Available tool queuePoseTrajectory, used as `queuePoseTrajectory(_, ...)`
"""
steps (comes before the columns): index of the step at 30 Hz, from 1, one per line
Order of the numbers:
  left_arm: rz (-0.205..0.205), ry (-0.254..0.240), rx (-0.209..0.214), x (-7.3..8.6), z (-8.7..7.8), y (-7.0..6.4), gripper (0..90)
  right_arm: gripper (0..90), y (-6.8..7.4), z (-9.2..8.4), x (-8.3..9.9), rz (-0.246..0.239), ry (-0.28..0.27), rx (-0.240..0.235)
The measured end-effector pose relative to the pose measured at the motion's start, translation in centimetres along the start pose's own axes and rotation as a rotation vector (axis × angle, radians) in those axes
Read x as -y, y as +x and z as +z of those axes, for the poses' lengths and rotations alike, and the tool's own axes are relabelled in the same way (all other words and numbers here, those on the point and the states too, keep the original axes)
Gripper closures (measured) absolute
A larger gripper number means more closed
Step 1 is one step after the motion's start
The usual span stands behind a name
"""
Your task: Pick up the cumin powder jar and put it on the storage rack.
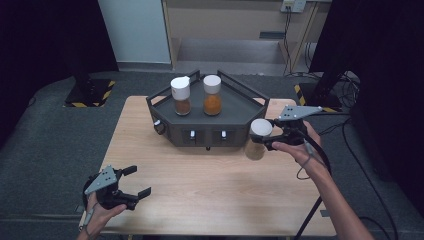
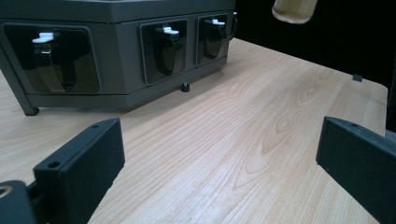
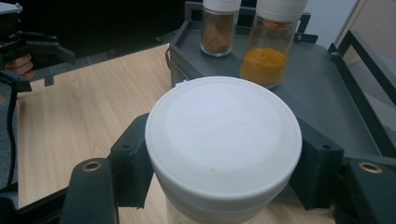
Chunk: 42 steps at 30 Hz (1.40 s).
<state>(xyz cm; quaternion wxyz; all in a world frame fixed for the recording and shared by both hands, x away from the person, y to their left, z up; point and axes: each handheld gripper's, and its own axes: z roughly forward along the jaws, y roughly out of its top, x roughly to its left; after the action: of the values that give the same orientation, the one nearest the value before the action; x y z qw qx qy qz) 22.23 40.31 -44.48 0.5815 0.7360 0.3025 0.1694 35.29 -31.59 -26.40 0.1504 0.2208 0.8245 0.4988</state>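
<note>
Off the tabletop's right edge, right gripper clamps a white-capped glass spice jar. Keep it upright, clear the dark grey tray's rail. Left gripper idles, jaws apart.

Overall light: the table is sitting evenly lit from above, while black curtains are swallowing both sides of my high view.
Shadows: soft ones are pooling under the rack.
Glare: the white lid is glowing pale in my right gripper view.
Focus: the 2 jars behind it are blurring slightly.
Sharpness: wood grain is showing crisp in my left gripper view.
</note>
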Motion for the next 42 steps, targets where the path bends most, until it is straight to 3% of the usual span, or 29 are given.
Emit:
queuePoseTrajectory(23, -0.001, -0.002, 0.003, 0.0, 0.0, 0.0, 0.3, 33.9, -0.7, 1.6, -4.8, -0.021, 0.021, -0.047)
queuePoseTrajectory(42, 0.0, 0.0, 0.004, 0.0, 0.0, 0.1, 0.3, 33.9, -1.7, 2.1, -6.8, 0.01, 0.024, -0.006)
